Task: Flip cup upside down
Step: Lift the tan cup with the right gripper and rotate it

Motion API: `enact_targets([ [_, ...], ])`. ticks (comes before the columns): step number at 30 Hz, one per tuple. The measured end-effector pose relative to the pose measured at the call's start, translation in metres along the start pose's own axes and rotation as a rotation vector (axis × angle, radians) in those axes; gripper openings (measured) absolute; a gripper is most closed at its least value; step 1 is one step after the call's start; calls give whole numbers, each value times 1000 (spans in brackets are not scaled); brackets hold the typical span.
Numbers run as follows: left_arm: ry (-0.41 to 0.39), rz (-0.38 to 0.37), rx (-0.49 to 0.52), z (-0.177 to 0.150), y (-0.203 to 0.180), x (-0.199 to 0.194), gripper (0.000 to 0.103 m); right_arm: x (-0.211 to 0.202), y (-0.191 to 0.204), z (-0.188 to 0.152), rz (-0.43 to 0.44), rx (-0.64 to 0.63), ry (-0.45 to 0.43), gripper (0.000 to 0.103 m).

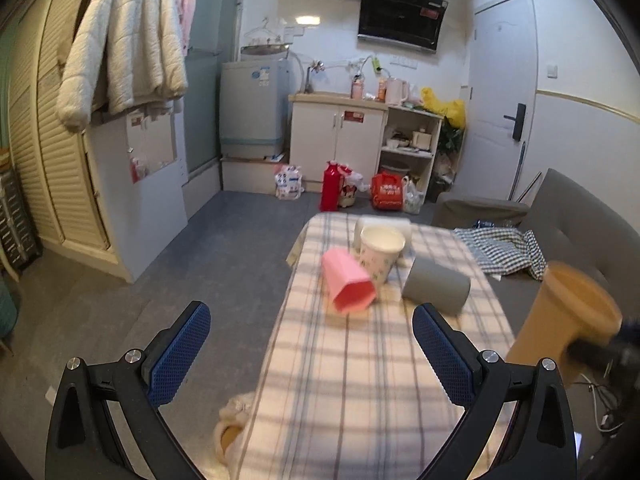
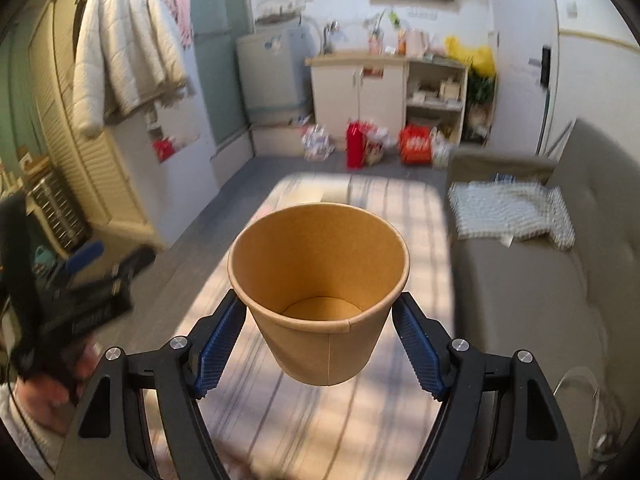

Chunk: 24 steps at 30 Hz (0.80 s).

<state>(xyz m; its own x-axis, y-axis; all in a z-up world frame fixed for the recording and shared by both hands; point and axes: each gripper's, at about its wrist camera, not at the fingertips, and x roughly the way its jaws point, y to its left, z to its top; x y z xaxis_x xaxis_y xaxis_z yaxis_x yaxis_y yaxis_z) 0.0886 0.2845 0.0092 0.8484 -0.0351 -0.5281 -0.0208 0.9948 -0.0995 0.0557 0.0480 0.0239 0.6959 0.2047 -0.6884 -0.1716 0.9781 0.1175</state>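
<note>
a table in a checked cloth carries four things. a pink cup and a grey cup lie tipped over; a patterned cup stands upright before a white box.

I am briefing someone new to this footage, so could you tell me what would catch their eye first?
The brown paper cup fills the right wrist view, clamped between the right gripper and held above the plaid tablecloth. Farther along the table, a pink cup and a grey cup lie on their sides beside an upright white patterned cup.
</note>
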Motion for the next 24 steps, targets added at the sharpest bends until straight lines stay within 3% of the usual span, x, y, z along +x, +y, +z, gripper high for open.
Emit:
enact_targets([
  [4, 62, 3, -15, -27, 9, 0, 103, 23, 7, -45, 63, 79, 118, 76],
  [9, 85, 7, 21, -46, 8, 1, 103, 62, 9, -69, 54, 117, 230, 76],
  [24, 214, 23, 65, -75, 2, 50, 103, 135, -16, -30, 47, 216, 243, 76],
])
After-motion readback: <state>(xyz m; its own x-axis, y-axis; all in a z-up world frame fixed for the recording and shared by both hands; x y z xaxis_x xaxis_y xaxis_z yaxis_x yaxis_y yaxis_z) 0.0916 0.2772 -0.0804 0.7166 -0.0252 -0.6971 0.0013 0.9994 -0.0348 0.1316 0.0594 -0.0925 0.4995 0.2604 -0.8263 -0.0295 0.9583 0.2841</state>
